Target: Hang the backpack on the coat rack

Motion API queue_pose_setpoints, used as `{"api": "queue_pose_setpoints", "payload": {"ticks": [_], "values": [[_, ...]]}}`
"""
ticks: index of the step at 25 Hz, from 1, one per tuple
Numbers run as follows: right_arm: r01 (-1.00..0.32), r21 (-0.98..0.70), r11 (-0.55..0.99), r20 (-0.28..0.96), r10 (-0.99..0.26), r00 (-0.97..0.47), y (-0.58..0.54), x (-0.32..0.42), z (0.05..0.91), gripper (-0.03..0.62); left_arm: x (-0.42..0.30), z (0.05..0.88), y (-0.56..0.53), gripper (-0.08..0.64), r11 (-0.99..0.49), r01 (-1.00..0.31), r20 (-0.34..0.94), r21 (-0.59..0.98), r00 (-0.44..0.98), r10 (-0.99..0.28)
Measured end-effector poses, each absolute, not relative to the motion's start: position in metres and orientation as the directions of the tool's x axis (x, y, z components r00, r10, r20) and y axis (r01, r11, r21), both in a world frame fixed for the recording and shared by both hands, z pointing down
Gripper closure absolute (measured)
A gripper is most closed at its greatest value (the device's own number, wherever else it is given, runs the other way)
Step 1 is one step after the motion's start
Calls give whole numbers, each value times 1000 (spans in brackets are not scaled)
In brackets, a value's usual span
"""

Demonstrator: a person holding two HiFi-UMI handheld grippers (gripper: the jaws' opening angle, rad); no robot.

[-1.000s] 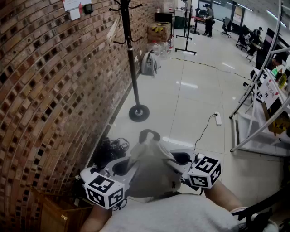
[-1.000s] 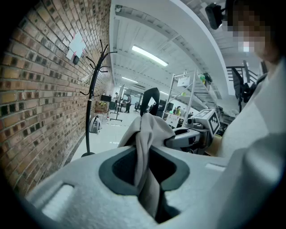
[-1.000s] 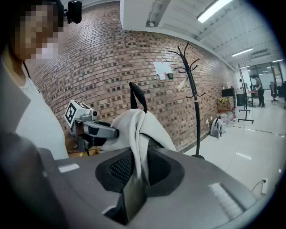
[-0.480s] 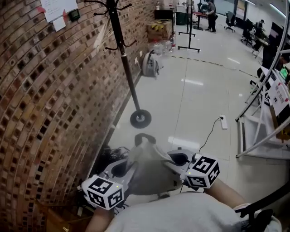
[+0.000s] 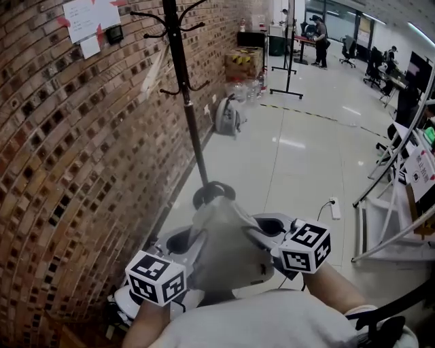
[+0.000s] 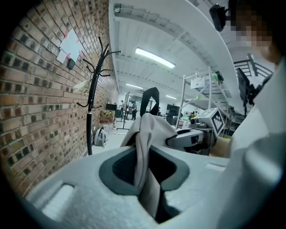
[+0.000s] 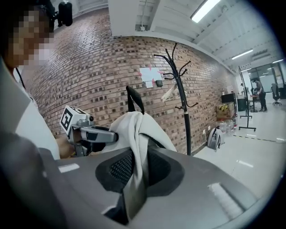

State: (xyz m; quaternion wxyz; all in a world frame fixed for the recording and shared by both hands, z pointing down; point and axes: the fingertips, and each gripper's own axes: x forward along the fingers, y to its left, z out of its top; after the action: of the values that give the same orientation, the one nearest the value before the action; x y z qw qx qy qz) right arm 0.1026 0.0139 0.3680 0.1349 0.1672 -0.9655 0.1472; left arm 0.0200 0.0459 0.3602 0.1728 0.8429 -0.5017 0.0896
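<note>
A grey backpack [image 5: 224,248] with a black top loop [image 5: 216,190] hangs in the air between my two grippers. My left gripper [image 5: 192,241] is shut on a fold of its fabric [image 6: 144,147] on the left side. The right gripper [image 5: 262,234] is shut on another fold [image 7: 134,134] on the right side. The black coat rack [image 5: 188,115] stands ahead by the brick wall, its curved hooks [image 5: 163,17] high up. The backpack's loop hides part of the rack's base. The rack also shows in the left gripper view [image 6: 90,116] and the right gripper view [image 7: 183,103].
A brick wall [image 5: 75,156] runs along the left. Another backpack [image 5: 228,115] sits on the floor beyond the rack, with cardboard boxes [image 5: 243,64] behind it. A power strip [image 5: 334,207] lies on the floor, and metal frames [image 5: 397,197] stand at the right.
Both grippers have carried the backpack forward toward the coat rack. The rack's base, once clear ahead, now sits just behind the backpack's loop.
</note>
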Motion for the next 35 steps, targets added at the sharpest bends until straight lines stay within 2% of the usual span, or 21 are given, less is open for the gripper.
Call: {"api": "queue_pose_setpoints", "payload": {"ticks": [18, 35], "values": [[-379, -306, 873, 322, -280, -904, -224, -39, 405, 537, -122, 396, -196, 493, -475, -847, 364, 237, 531, -765], [-413, -372, 831, 353, -285, -891, -387, -117, 421, 537, -200, 410, -359, 494, -457, -842, 384, 287, 538, -750]]}}
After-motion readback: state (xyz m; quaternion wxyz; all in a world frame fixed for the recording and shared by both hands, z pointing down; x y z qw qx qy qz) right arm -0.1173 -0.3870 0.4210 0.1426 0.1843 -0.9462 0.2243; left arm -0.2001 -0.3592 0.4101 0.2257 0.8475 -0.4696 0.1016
